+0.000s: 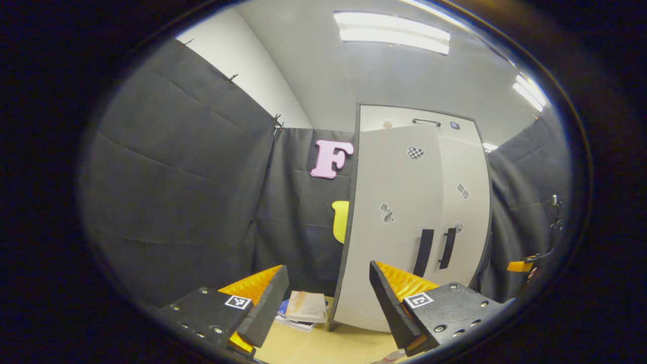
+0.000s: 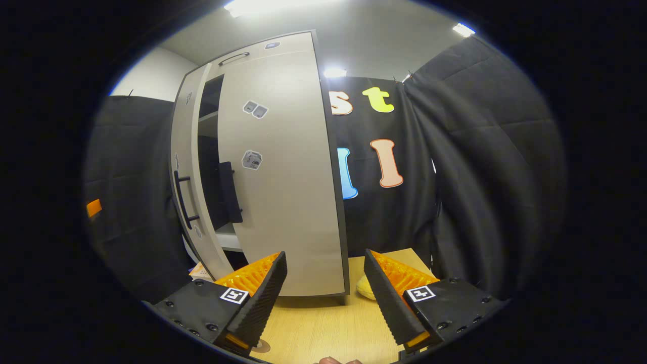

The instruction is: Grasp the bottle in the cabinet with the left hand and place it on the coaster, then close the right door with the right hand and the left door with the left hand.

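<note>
The cabinet (image 1: 404,222) is seen standing on the wooden table (image 1: 323,349), toward its far edge. In the left gripper view the two doors appear nearly together, their dark handles (image 1: 434,248) side by side. In the right gripper view, however, a dark gap is seen between the left door (image 2: 189,177) and the right door (image 2: 283,177), with an inner shelf visible through it, so the cabinet is judged not yet fully closed.

The left gripper (image 1: 326,293) is held wide open before the cabinet, and nothing is gripped. The right gripper (image 2: 323,283) is likewise held wide open and empty, near the lower edge of the right door.

The bottle cannot be made out with certainty; a small object at the near table edge in the left gripper view is too cropped to identify. A round brown shape (image 2: 261,347) at the near edge in the right gripper view may be the coaster, though this cannot be confirmed.

Since both grippers are empty, the bottle step is judged probably done, and the closing of the doors appears to remain.

Some booklets (image 1: 306,308) lie beside the cabinet's left corner, and a yellow object (image 2: 365,288) is seen by its right corner.
</note>
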Demonstrator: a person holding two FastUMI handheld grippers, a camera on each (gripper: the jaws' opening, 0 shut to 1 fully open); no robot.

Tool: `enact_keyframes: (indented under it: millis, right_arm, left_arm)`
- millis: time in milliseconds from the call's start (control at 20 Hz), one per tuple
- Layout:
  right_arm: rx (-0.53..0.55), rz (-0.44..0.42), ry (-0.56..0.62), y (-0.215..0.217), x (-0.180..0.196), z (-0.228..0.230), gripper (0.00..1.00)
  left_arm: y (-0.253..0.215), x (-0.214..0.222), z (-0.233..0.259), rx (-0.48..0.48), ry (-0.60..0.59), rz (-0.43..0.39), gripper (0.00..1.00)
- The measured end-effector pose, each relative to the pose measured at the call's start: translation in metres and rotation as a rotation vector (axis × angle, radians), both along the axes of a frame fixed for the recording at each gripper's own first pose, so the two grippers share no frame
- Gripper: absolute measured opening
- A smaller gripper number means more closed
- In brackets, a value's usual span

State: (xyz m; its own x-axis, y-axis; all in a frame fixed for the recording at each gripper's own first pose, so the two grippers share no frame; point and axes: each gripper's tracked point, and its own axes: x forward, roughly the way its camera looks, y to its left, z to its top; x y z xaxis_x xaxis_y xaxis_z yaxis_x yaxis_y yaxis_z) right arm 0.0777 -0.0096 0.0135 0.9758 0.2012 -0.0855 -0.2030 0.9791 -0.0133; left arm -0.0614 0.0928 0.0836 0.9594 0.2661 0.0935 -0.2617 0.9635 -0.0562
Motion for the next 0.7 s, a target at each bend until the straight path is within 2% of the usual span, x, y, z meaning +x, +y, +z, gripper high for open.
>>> enact_keyframes:
  millis: [50, 100, 150, 200, 300, 350, 400, 450, 700]
  right_arm:
    - [-0.001, -0.003, 0.000, 0.003, -0.004, -0.002, 0.97]
    - [-0.004, -0.005, -0.001, 0.005, -0.007, -0.005, 0.97]
    - [-0.010, -0.008, 0.000, 0.007, -0.010, -0.008, 0.97]
    - [-0.016, -0.012, -0.002, 0.008, -0.013, -0.010, 0.97]
    - [-0.023, -0.021, -0.010, 0.011, -0.016, -0.013, 0.97]
    - [-0.022, -0.024, -0.009, 0.012, -0.018, -0.014, 0.97]
    - [-0.018, -0.026, -0.005, 0.015, -0.018, -0.016, 0.97]
    - [-0.016, -0.027, 0.001, 0.018, -0.019, -0.018, 0.97]
    - [-0.040, -0.043, -0.010, 0.026, -0.028, -0.019, 0.97]
  left_arm:
    - [0.004, -0.002, 0.002, 0.006, -0.008, 0.005, 0.93]
    - [0.007, -0.004, 0.003, 0.008, -0.019, 0.004, 0.99]
    - [0.009, -0.005, 0.004, 0.006, -0.028, -0.001, 0.99]
    - [0.011, -0.006, 0.002, 0.006, -0.035, -0.009, 0.93]
    - [0.014, -0.007, 0.005, 0.028, -0.046, -0.017, 0.93]
    - [0.016, -0.007, 0.007, 0.044, -0.049, -0.019, 0.99]
    - [0.017, -0.007, 0.007, 0.055, -0.050, -0.022, 0.99]
    - [0.017, -0.005, 0.005, 0.061, -0.046, -0.030, 0.93]
    - [0.011, 0.013, -0.010, 0.134, 0.005, -0.072, 0.93]
